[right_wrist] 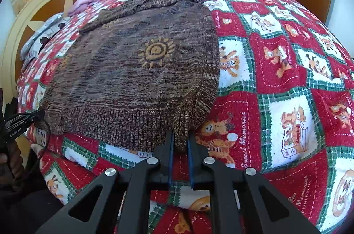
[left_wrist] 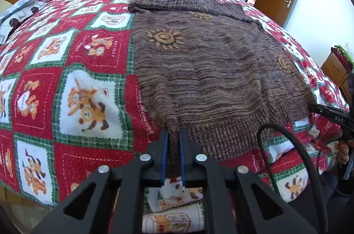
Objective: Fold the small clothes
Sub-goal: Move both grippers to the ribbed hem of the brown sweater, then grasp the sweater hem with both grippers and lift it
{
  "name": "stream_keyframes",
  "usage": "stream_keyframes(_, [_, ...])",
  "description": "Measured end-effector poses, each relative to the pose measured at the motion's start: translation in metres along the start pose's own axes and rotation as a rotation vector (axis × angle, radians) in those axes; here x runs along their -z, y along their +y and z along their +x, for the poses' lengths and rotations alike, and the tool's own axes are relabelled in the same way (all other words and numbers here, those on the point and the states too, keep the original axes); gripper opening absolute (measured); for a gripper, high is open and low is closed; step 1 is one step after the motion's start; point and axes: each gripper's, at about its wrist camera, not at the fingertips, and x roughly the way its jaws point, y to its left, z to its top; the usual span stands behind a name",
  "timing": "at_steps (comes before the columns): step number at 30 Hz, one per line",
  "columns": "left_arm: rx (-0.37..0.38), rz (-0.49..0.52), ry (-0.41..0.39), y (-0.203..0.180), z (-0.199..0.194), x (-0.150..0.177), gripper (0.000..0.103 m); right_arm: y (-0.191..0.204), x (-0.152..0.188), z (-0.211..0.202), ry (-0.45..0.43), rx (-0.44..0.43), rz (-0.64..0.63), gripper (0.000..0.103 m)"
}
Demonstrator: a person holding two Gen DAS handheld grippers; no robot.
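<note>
Left tongs and right tongs pinched the brown sweater hem corners; thin bites on loose knit risked slipping or snagging the blanket.

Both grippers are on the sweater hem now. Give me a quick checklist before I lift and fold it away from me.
1. Left gripper shut on the brown sweater at its near left hem corner: ok.
2. Right gripper shut on the near right hem corner: ok.
3. Quilt caught in either grip: cannot tell; fabric fills the fingers.
4. Sweater lying flat, sleeves folded in at the far end: ok.
5. Quilt beyond the collar free for the fold: ok.
6. Black cable lies near the hem in the left wrist view, clear of the knit: cannot tell.
</note>
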Motion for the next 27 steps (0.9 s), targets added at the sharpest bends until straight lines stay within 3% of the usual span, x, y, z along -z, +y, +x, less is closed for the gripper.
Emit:
stream_keyframes(4, [0.030, 0.011, -0.044, -0.001, -0.016, -0.005, 0.009, -0.003, -0.007, -0.020, -0.084, -0.062, 0.033, 0.006])
stream_keyframes(12, [0.109, -0.042, -0.210, 0.004, -0.061, -0.036, 0.008, 0.003, -0.021, -0.060, -0.242, -0.133, 0.066, 0.004])
stream_keyframes(20, [0.157, -0.106, -0.274, 0.016, -0.064, -0.074, 0.008, 0.005, -0.055, -0.082, -0.327, -0.102, 0.049, 0.003])
stream_keyframes(27, [0.207, -0.163, -0.346, 0.023, -0.070, -0.111, 0.008, 0.007, -0.106, -0.099, -0.415, -0.094, 0.027, 0.003])
